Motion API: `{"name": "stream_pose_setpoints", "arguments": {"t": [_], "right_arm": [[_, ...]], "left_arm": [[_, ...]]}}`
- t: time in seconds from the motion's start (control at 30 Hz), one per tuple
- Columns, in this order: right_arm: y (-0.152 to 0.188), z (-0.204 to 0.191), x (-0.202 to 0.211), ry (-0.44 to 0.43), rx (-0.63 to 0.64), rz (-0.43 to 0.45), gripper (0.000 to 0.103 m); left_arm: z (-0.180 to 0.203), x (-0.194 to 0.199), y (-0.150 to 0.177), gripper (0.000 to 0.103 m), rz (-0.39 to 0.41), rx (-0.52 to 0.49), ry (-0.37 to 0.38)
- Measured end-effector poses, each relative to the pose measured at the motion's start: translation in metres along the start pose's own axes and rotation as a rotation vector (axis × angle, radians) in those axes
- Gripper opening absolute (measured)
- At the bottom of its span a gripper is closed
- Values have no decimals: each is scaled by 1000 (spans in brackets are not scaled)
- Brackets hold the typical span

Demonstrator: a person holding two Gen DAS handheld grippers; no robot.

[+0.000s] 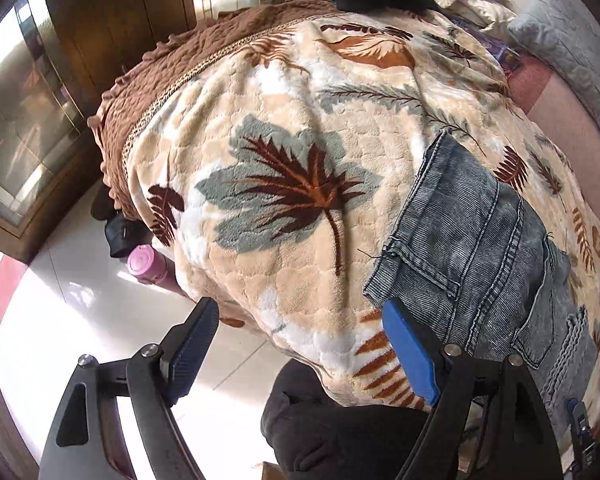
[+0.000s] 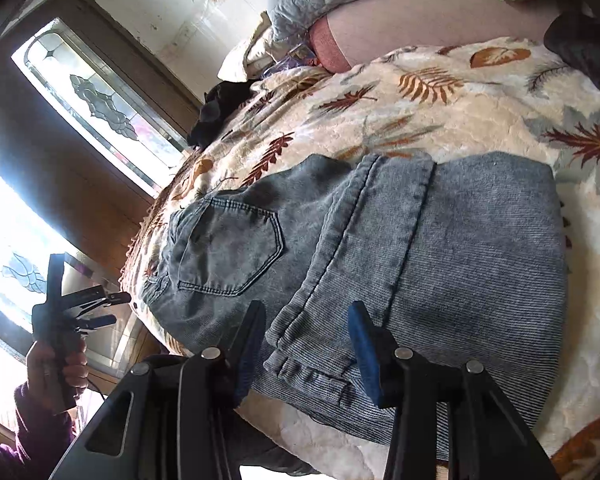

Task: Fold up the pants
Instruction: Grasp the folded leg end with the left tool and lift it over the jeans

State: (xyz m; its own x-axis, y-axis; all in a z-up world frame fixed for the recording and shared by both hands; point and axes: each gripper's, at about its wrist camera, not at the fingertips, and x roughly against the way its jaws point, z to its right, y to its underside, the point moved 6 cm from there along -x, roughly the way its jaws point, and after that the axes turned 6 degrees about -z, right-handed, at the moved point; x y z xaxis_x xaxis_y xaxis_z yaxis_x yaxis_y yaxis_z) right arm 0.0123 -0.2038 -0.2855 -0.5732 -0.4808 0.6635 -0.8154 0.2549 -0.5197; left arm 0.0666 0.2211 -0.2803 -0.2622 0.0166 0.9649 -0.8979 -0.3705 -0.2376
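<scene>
The folded pants (image 2: 380,248) lie on the leaf blanket (image 1: 292,184) on the bed. The right hand-held gripper (image 2: 306,344) hangs just above the pants, jaws apart, holding nothing. The left hand-held gripper (image 1: 300,352) is wide apart beside the pants, holding nothing

**What the views cut off or hide**

Left wrist view: jeans (image 1: 484,248) run off the right edge; pink bottle (image 1: 150,266) half hidden behind the blanket (image 1: 284,120). Right wrist view: near edge of jeans hidden behind right gripper (image 2: 308,344); dark cloth (image 2: 216,114) at far end too bunched to identify.
</scene>
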Motion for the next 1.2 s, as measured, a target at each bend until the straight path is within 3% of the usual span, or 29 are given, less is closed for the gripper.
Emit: {"name": "stream_pose_setpoints", "arguments": {"t": [0.2, 0.4, 0.5, 0.57, 0.63, 0.8, 0.87, 1.1, 1.2], "right_arm": [[-6, -5, 21, 13, 29, 90, 50], [-5, -5, 26, 10, 33, 93, 50], [-5, -6, 28, 10, 42, 100, 50], [-5, -7, 28, 5, 40, 100, 50], [-5, -8, 26, 5, 43, 94, 50], [-3, -12, 25, 14, 60, 93, 50], [-3, -11, 23, 15, 58, 88, 50], [-5, -8, 24, 31, 46, 97, 50], [-7, -6, 27, 33, 38, 110, 50]], "left_arm": [[27, -21, 12, 84, -125, 48, 206], [45, -38, 10, 84, -160, 101, 301], [51, -42, 4, 84, -138, 118, 341], [55, -46, 0, 78, -139, 135, 370], [60, -50, -2, 62, -161, 136, 410], [68, -54, -14, 59, -137, 138, 453], [67, -57, -15, 57, -133, 137, 455], [60, -51, -15, 23, -91, 123, 463], [65, -38, -13, 17, -48, 79, 429]]}}
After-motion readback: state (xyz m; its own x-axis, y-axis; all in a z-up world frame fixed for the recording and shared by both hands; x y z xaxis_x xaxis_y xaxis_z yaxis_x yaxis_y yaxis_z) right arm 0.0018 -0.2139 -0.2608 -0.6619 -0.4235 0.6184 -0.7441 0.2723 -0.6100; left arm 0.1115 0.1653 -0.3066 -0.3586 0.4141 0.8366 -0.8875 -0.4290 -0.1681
